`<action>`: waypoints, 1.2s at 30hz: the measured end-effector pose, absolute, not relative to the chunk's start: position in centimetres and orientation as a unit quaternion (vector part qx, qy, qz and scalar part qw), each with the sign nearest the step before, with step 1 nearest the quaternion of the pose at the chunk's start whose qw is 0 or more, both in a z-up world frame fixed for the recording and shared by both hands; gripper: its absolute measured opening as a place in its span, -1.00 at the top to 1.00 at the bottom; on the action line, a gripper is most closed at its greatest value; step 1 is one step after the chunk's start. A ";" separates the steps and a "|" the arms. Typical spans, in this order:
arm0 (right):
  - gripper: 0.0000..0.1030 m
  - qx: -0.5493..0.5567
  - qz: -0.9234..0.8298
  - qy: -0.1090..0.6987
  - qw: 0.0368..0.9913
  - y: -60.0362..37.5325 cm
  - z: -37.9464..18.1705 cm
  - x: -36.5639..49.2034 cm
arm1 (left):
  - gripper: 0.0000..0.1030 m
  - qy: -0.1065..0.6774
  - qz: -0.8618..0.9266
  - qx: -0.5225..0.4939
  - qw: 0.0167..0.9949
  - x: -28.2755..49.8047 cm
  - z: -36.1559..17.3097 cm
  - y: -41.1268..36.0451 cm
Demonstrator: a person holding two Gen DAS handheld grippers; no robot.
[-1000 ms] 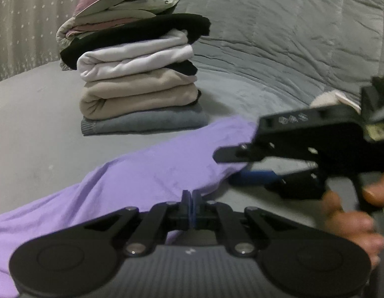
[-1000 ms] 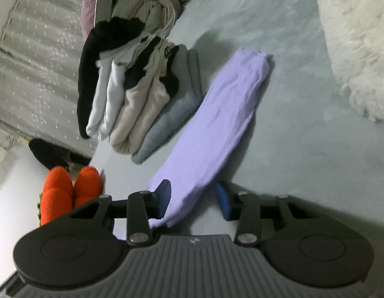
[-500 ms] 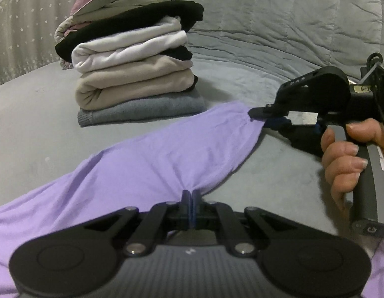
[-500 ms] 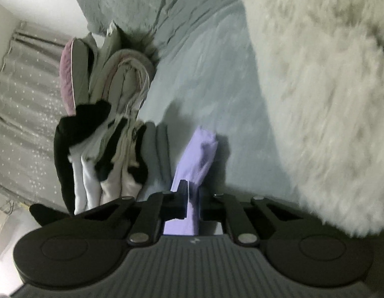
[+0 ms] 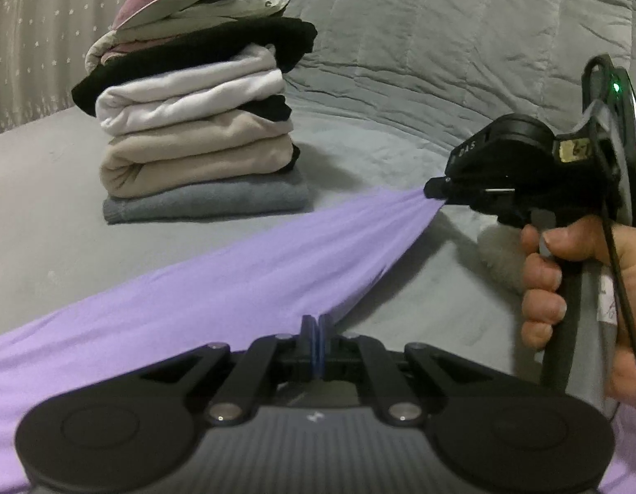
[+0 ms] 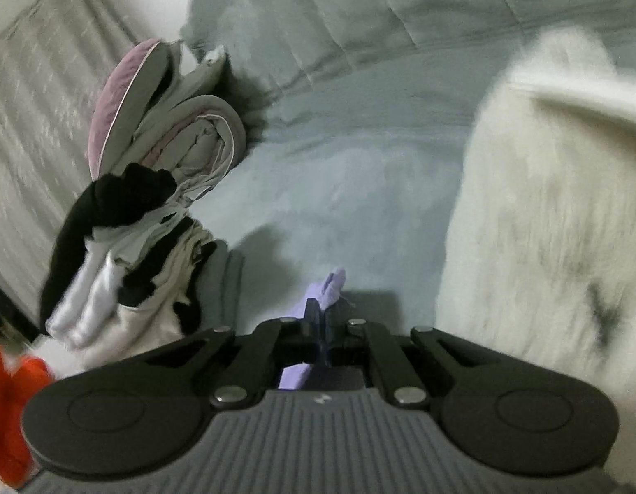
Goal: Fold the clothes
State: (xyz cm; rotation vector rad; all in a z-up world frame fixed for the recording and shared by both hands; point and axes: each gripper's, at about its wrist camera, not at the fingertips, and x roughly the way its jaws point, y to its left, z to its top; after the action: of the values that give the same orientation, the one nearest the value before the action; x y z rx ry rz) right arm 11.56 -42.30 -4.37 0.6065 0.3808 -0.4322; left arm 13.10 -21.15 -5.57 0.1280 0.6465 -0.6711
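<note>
A long purple garment (image 5: 244, 271) stretches across the grey bed from the lower left toward the right. My left gripper (image 5: 316, 323) is shut on its near edge. My right gripper (image 5: 435, 194), held by a hand (image 5: 544, 271), is shut on the garment's far end and holds it taut above the bed. In the right wrist view the right gripper (image 6: 321, 317) pinches a small purple tip (image 6: 332, 286) that sticks out past its closed jaws.
A stack of folded clothes (image 5: 194, 140) stands on the bed at the back left, also in the right wrist view as the stack (image 6: 145, 222). A white fluffy blanket (image 6: 544, 255) lies at the right. An orange plush object (image 6: 9, 387) sits at the far left.
My right gripper closed on the purple garment's far end, rolled, and lifted it, so the cloth now runs taut. My left gripper stayed shut on the garment and shifted a little.
</note>
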 end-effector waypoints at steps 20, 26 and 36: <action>0.17 0.175 -0.226 0.231 0.930 -40.0 -4.2 12.0 | -0.15 0.276 -0.304 0.082 0.908 11.4 -3.2 -15.9; 0.17 0.155 -0.204 0.242 0.936 -37.6 -3.3 11.7 | -0.18 0.277 -0.269 0.084 0.919 11.4 -1.8 -11.2; 0.17 0.191 -0.170 0.267 0.929 -33.2 -3.1 12.4 | -0.24 0.284 -0.196 0.082 0.935 11.9 -1.0 -2.3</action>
State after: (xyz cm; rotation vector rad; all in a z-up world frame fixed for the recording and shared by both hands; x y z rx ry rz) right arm 12.40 -33.25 -3.11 0.3904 0.5467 -0.3475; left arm 11.92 -2.30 -0.97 0.1674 0.5801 -0.4009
